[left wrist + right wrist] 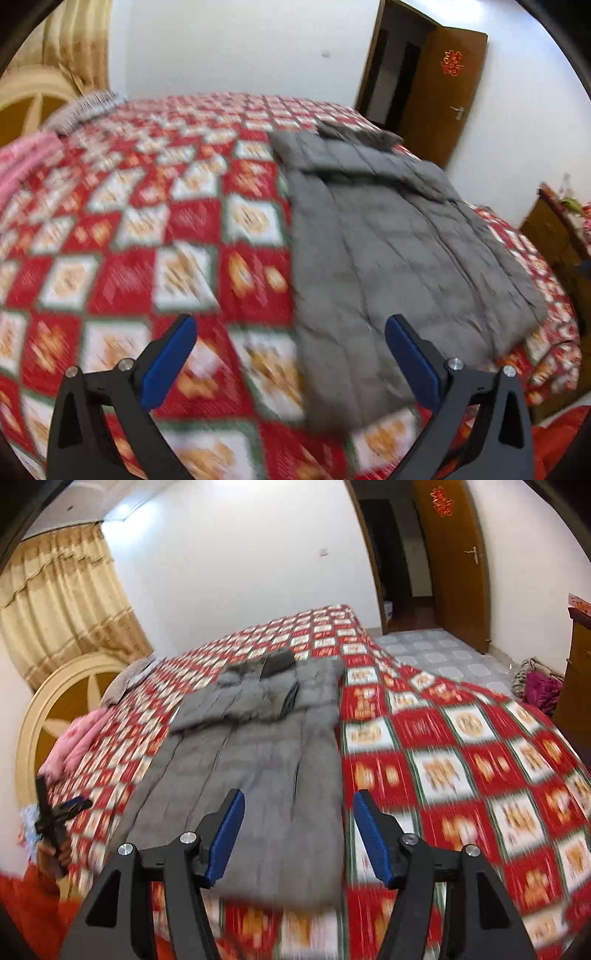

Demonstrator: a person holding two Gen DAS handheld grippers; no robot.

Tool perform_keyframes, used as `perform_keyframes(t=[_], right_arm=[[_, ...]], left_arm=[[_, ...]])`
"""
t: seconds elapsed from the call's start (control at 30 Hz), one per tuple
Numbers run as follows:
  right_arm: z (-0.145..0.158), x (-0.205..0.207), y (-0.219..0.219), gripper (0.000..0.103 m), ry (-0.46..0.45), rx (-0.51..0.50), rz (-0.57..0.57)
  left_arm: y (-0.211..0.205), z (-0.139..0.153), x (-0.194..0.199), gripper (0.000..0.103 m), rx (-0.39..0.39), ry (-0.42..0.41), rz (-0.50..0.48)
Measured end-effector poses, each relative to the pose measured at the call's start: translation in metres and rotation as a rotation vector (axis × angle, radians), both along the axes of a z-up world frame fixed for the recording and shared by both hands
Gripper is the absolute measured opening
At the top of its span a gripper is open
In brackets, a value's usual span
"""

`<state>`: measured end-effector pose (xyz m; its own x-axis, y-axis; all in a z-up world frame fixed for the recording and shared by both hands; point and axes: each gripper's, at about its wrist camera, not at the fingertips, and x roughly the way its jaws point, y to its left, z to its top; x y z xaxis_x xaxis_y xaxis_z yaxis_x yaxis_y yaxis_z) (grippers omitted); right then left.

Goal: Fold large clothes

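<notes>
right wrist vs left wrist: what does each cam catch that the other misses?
Right wrist only: the left gripper in a hand, tiled floor, a cloth heap on it, and the right gripper, open and empty.
Left wrist only: a close view of the left gripper's open, empty jaws.
Both: the grey jacket lying on the red checked bedspread, and the brown door.

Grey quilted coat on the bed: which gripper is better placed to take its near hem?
Probably the right gripper: open, with the grey quilted coat directly ahead. The left gripper, also open, faces mostly the red patterned bedspread.
</notes>
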<state>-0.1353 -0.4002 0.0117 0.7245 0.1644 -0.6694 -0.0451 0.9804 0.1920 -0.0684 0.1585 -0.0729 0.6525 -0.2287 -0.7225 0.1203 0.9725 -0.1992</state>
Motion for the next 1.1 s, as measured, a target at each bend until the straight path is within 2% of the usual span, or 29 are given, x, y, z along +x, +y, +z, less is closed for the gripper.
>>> perform_keyframes(t=[0.1, 0.23, 0.37, 0.5, 0.57, 0.6, 0.63, 0.67, 0.7, 0.77, 0.83, 1.1], right_arm=[[-0.029, -0.011, 0.009, 0.063, 0.064, -0.058, -0.014], [-0.076, 0.004, 0.018, 0.063, 0.129, -0.054, -0.044], [-0.105, 0.020, 0.029, 0.063, 0.170, -0.107, -0.018], [-0.125, 0.030, 0.040, 0.062, 0.214, -0.129, -0.011], [-0.129, 0.032, 0.044, 0.051, 0.211, -0.130, -0.008], [-0.129, 0.032, 0.046, 0.044, 0.202, -0.143, -0.010], [-0.130, 0.033, 0.048, 0.035, 0.198, -0.150, -0.006], [-0.129, 0.034, 0.049, 0.030, 0.199, -0.148, 0.000], [-0.128, 0.034, 0.050, 0.023, 0.199, -0.136, 0.010], [-0.125, 0.034, 0.052, 0.016, 0.200, -0.127, 0.012], [-0.118, 0.030, 0.053, 0.011, 0.182, -0.095, 0.014], [-0.053, -0.024, 0.046, 0.008, 0.067, 0.004, 0.013]], left_arm=[[-0.014, -0.017, -0.001, 0.103, -0.023, 0.020, 0.012], [-0.023, -0.044, 0.004, 0.103, -0.080, 0.083, 0.033], [-0.029, -0.065, 0.005, 0.103, -0.111, 0.155, 0.046], [-0.034, -0.070, 0.003, 0.099, -0.099, 0.147, 0.054], [-0.038, -0.069, 0.003, 0.071, -0.064, 0.133, 0.058], [-0.041, -0.068, 0.004, 0.059, -0.066, 0.135, 0.037], [-0.043, -0.068, 0.005, 0.039, -0.084, 0.143, 0.017], [-0.046, -0.067, 0.004, 0.027, -0.098, 0.142, -0.002], [-0.051, -0.065, 0.003, 0.024, -0.090, 0.135, -0.017], [-0.059, -0.061, 0.000, 0.015, -0.055, 0.111, -0.033], [-0.059, -0.053, -0.006, 0.013, -0.085, 0.094, -0.049], [-0.028, 0.017, -0.056, 0.012, -0.227, -0.029, -0.179]])
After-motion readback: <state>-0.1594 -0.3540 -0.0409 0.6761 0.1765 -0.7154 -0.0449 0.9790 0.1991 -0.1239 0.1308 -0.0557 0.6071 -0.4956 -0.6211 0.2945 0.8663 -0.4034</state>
